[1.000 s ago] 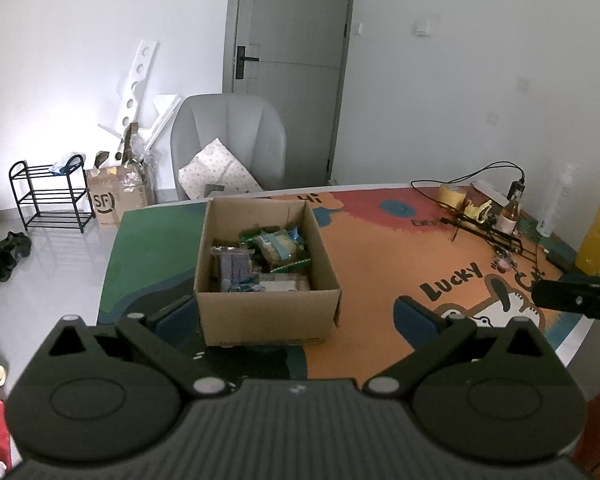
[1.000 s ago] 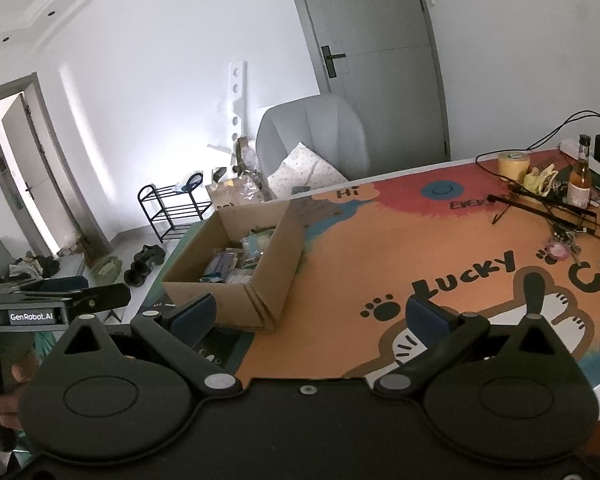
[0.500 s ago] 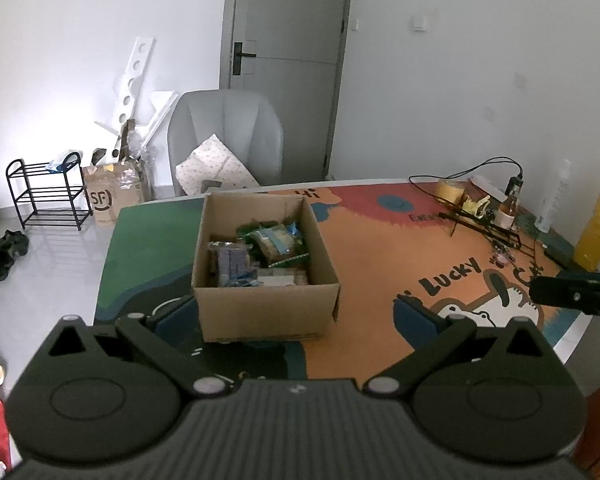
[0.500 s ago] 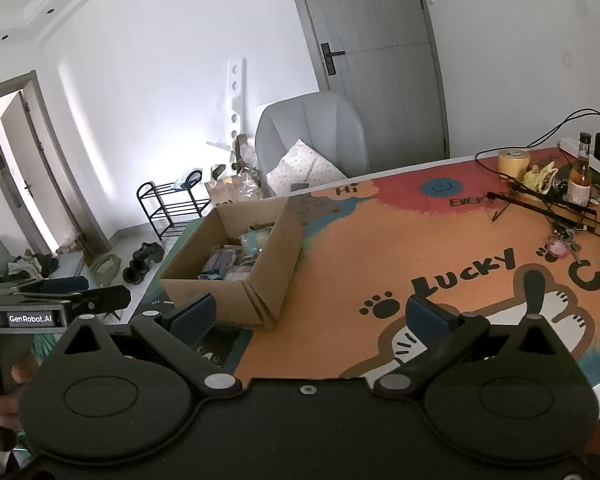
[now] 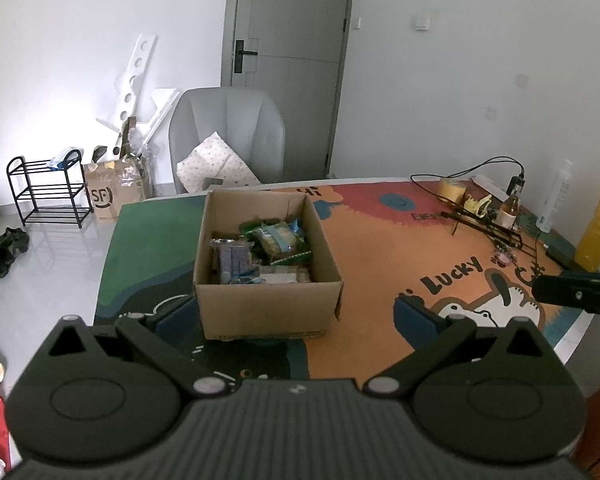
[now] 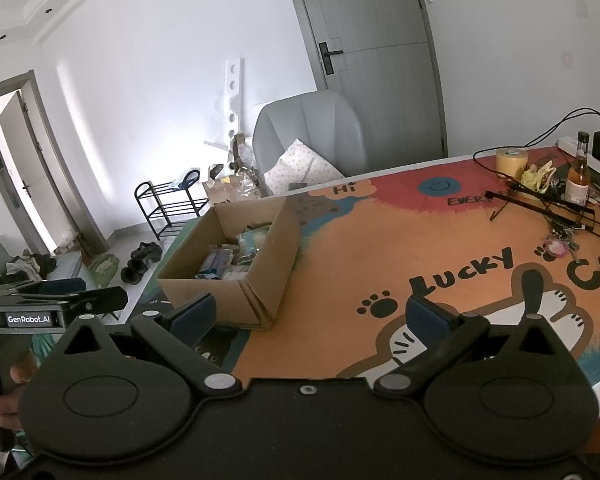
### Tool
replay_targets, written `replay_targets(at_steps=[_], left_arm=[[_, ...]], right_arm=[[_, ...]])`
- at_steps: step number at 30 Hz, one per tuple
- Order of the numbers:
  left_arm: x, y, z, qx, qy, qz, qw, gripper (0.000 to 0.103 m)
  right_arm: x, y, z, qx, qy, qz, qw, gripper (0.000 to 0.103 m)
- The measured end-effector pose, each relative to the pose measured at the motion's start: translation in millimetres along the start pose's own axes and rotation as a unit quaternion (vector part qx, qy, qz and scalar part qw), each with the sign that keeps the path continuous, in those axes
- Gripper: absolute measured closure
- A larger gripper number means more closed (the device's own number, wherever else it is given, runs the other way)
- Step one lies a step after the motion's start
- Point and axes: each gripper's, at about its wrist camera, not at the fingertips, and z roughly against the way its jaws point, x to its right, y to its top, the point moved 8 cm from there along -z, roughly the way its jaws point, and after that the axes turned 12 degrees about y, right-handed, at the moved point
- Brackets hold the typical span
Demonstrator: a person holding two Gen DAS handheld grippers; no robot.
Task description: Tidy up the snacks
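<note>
Snack packs (image 5: pixel 260 252) all sit inside the cardboard box (image 5: pixel 268 304) nr the table's (image 5: pixel 380 264) left edge; none loose on the mat. L gripper (image 5: pixel 296 312) & R gripper (image 6: pixel 310 314) both gape wide, empty, held back off the near edge. Fits either packs yet to come out for sorting or packing done; can't tell which, so no next move settled.

A cardboard box (image 5: pixel 268 268) sits on a table (image 5: pixel 380 264), at the centre of the left wrist view and left of centre in the right wrist view. Snack packets (image 5: pixel 260 252) lie inside the box. Behind the table, at upper centre, stands a chair (image 5: pixel 228 132) with a cushion (image 5: pixel 216 166) on its seat, and behind that a door (image 5: pixel 288 60). On the floor at the left of the frame is a shoe rack (image 5: pixel 46 192), with a second box (image 5: pixel 114 192) just to its right. At the right edge of the table lie a roll of tape (image 5: pixel 452 188), a bottle (image 5: pixel 510 206), cables (image 5: pixel 480 166) and a wire stand (image 5: pixel 492 228).
</note>
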Motion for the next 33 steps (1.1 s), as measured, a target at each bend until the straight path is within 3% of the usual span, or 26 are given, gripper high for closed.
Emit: replay_targets(at_steps=[33], left_arm=[[4.2, -1.6, -0.4, 0.005, -0.004, -0.006, 1.0, 0.0]], right_arm=[[5.0, 1.1, 1.7, 0.001, -0.008, 0.006, 1.0, 0.0]])
